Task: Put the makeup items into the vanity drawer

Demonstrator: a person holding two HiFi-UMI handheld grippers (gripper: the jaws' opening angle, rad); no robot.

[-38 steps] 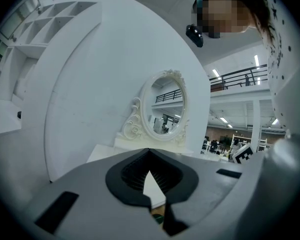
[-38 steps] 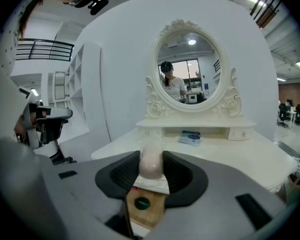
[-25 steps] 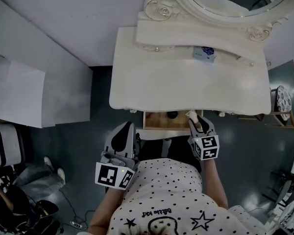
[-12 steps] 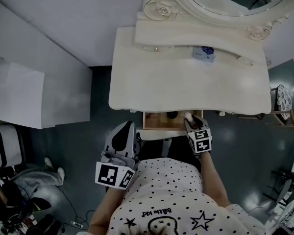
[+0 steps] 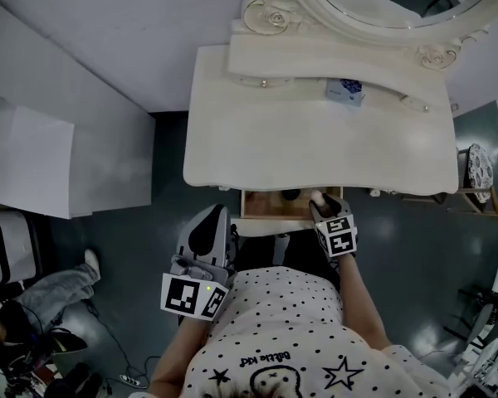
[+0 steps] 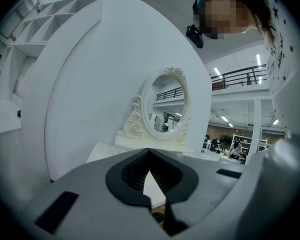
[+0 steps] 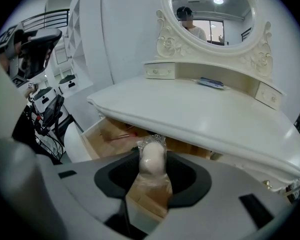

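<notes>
moved farther in over the open drawer (image 5: 261,206), the wrapped sponge (image 7: 152,160) is being let go by the right gripper (image 5: 322,207), jaws opening; the left gripper (image 6: 151,204) is held back, closed and empty.

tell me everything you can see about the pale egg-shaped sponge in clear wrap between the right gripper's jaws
The pale pinkish egg-shaped sponge looks soft and matte, sealed in crinkly clear plastic wrap that bunches beyond its rounded end and trails loose behind it. It lies along the jaws of the right gripper, rounded end forward; the jaws are opening but touch its sides. It hangs over the open wooden drawer, just under the front edge of the white vanity top, apparently touching neither.
</notes>
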